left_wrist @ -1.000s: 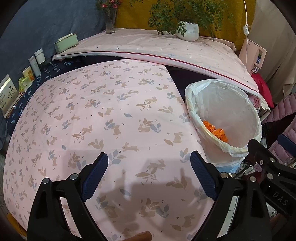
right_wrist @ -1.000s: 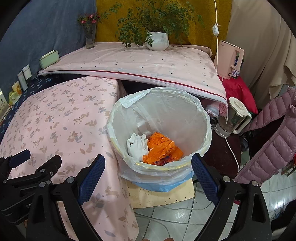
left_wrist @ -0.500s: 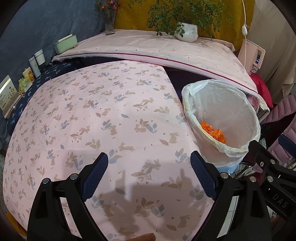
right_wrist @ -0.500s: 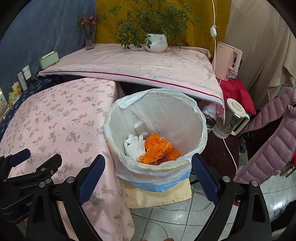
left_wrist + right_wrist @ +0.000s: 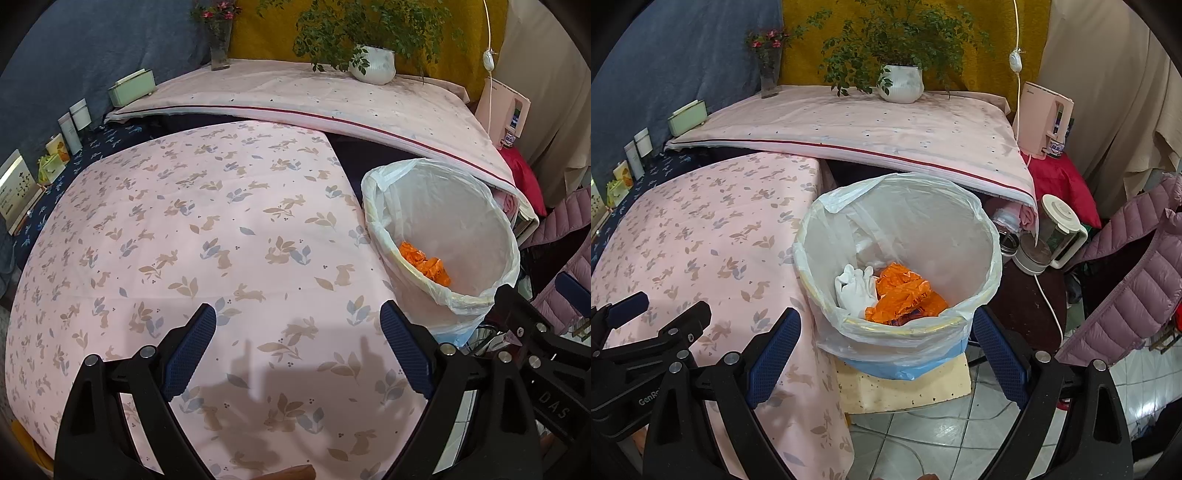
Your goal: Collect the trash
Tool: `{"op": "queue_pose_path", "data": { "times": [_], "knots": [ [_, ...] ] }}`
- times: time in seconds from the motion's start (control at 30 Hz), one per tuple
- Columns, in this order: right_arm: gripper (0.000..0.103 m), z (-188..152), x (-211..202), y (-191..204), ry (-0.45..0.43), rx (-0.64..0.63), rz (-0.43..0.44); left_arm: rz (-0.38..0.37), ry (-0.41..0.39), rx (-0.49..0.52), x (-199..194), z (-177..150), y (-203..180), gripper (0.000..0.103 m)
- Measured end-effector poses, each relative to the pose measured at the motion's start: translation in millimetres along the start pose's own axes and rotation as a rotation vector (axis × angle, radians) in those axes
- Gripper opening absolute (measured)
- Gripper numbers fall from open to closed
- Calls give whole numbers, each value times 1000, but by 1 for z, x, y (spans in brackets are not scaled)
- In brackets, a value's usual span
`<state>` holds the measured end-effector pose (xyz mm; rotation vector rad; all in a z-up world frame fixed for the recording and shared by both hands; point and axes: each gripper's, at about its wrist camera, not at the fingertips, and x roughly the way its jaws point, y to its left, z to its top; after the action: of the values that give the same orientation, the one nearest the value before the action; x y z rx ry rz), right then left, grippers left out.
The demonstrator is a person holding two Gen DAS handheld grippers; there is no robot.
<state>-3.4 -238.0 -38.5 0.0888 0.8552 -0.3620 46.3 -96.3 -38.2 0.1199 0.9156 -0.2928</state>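
Beside the tabletop [image 5: 229, 229]: bin [image 5: 897, 332] holds orange bag [image 5: 905, 295], white glove [image 5: 855, 286].
Change: your grippers backed off slightly.
Left gripper [image 5: 297, 347]: fingers apart, empty.
Right gripper [image 5: 884, 350]: fingers apart, empty.
Status: tabletop looks cleared.

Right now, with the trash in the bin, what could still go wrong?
1. The trash bin stands on a foam block beside the table's edge, so a bump from the open right hand-held gripper might tip it.
2. A white cord trails over the floor near the bin and could snag.
3. The bag liner sits loosely over the rim; it may slip in, taking the orange wrapper with it.
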Motion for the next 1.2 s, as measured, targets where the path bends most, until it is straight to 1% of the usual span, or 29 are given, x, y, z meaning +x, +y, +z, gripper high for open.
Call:
{"op": "queue_pose_path", "data": {
  "times": [0.5, 1.2],
  "knots": [
    [90, -4, 4, 0, 6, -6, 4, 10, -3, -17, 2, -1, 0, 86],
    [90, -7, 4, -1, 6, -2, 5, 11, -4, -13, 1, -1, -5, 86]
  ]
}}
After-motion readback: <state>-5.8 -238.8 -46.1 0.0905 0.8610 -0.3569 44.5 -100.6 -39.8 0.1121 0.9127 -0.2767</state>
